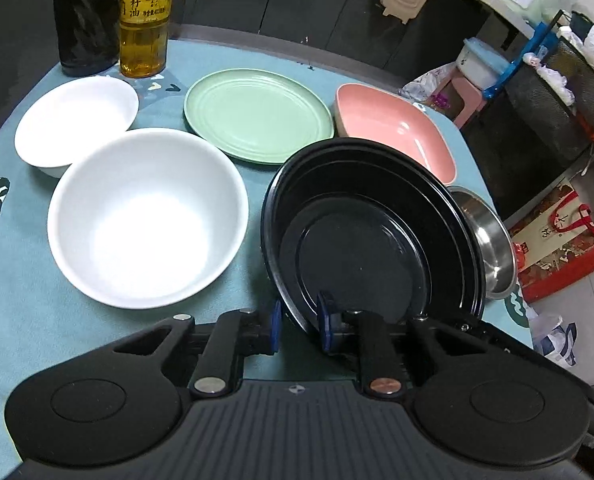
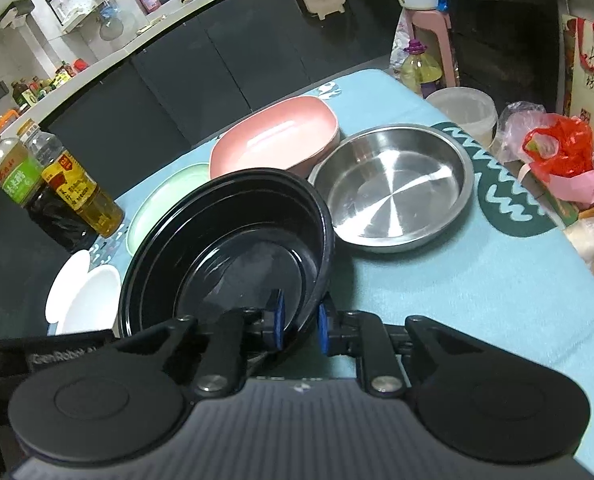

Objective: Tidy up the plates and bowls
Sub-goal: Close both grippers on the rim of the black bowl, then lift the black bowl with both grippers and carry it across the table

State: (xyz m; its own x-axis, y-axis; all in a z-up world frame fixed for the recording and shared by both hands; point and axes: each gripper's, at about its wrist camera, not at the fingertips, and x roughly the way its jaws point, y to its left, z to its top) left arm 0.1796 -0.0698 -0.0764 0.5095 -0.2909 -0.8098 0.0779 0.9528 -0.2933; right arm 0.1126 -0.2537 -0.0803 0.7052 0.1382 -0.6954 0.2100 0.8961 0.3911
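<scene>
Barely anything was sorted yet: only the black bowl (image 1: 369, 236) was pinched at its rim by both the left gripper (image 1: 299, 326) and the right gripper (image 2: 300, 326), while the white bowls (image 1: 145, 216), green plate (image 1: 257, 114), pink dish (image 2: 275, 136) and steel pan (image 2: 397, 186) were left spread out.

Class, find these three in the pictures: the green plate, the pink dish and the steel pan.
green plate (image 1: 257, 116), left wrist view, on its flat centre.
pink dish (image 2: 281, 136), right wrist view, on its inner floor.
steel pan (image 2: 397, 184), right wrist view, on its shiny bottom.

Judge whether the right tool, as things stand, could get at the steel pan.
Probably not yet: the right tool is shut on the black bowl's rim. The steel pan lies just beyond, uncovered, so the way looks free once it lets go.
</scene>
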